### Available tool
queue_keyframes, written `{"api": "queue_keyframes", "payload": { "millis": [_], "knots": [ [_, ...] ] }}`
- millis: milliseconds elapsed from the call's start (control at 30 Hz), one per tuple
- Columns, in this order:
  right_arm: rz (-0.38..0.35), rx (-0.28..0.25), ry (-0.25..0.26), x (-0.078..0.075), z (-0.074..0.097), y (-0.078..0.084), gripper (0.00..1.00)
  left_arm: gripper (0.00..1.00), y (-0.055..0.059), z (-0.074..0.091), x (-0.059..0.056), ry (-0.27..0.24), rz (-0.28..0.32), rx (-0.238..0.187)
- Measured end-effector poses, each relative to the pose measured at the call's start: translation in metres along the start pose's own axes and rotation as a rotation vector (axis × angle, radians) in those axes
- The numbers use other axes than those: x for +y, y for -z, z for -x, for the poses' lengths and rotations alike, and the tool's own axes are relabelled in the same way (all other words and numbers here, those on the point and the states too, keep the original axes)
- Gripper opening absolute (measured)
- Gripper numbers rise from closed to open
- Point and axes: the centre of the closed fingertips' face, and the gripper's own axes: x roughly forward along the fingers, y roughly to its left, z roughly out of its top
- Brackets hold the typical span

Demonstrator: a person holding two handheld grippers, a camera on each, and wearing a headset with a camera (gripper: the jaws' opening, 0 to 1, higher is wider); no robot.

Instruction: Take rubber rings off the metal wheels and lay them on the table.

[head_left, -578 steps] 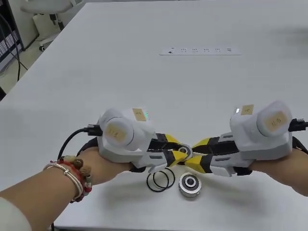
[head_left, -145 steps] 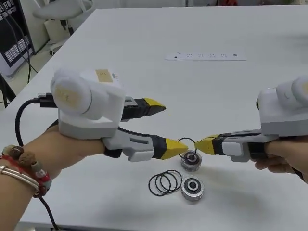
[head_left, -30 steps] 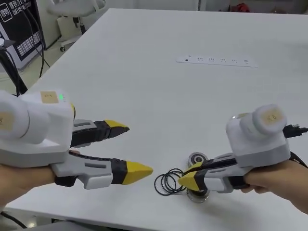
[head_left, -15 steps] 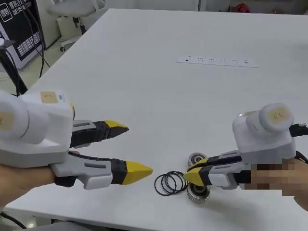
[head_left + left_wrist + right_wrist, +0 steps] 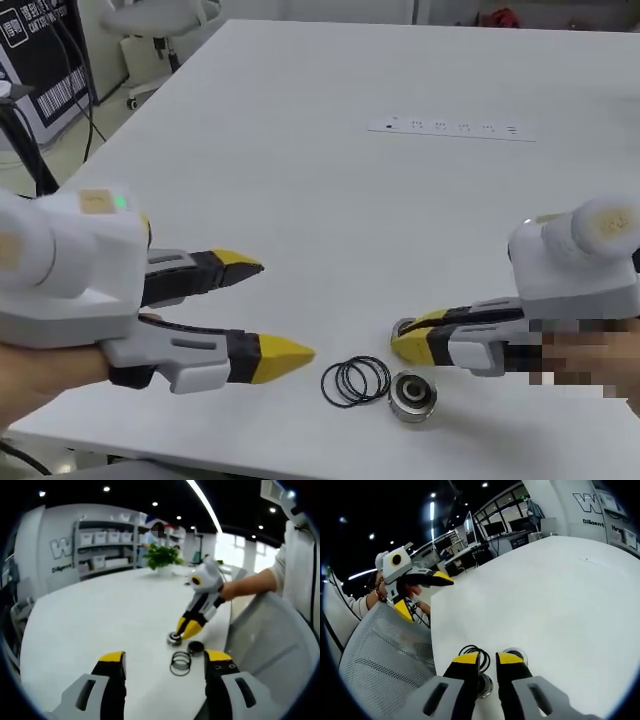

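Several black rubber rings (image 5: 355, 380) lie in an overlapping pile near the table's front edge, also visible as rings (image 5: 181, 662) and rings (image 5: 470, 651). One metal wheel (image 5: 412, 395) rests just right of them. A second wheel (image 5: 404, 327) sits behind it, partly hidden by my right gripper (image 5: 400, 342), whose yellow tips are shut with nothing between them. That gripper (image 5: 487, 659) hovers over the nearer wheel (image 5: 484, 685), with the other wheel (image 5: 515, 654) past its right jaw. My left gripper (image 5: 270, 308) stands wide open and empty, left of the rings; from its own view (image 5: 165, 657) it faces rings and wheels.
A white power strip (image 5: 450, 128) lies far back on the white table (image 5: 300, 150). A grey mesh chair (image 5: 270, 645) stands at the table's near edge, also visible as chair (image 5: 385, 650). An office chair (image 5: 150, 15) and cables are beyond the far left corner.
My right gripper has drawn back to the right, off the rings and the near wheel, which now shows fully. The left gripper has stayed where it was, open.
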Motion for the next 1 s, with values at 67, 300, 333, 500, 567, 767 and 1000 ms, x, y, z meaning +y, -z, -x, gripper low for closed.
{"api": "queue_keyframes", "payload": {
  "millis": [67, 300, 333, 500, 567, 767, 1000],
  "knots": [
    [-0.002, -0.009, 0.002, 0.0, 0.002, -0.003, 0.1, 0.65, 0.0, 0.001, 0.0, 0.002, 0.007, -0.002],
    [0.002, -0.041, 0.016, -0.003, 0.012, -0.012, 0.12, 0.67, -0.003, 0.004, 0.0, 0.002, 0.012, -0.013],
    [0.005, -0.047, 0.017, -0.002, 0.013, -0.013, 0.13, 0.67, -0.004, 0.004, 0.0, 0.0, 0.012, -0.014],
    [0.014, -0.07, 0.017, 0.0, 0.018, -0.02, 0.15, 0.68, -0.005, 0.007, 0.0, -0.004, 0.007, -0.018],
    [0.023, -0.077, 0.011, 0.002, 0.021, -0.023, 0.16, 0.68, -0.005, 0.008, 0.0, -0.007, 0.006, -0.019],
    [0.064, -0.117, 0.021, 0.003, 0.037, -0.037, 0.24, 0.68, -0.005, 0.013, -0.002, -0.013, 0.004, -0.02],
    [0.091, -0.155, 0.012, 0.011, 0.053, -0.051, 0.34, 0.69, -0.005, 0.021, -0.001, -0.024, 0.0, -0.018]
  ]
}}
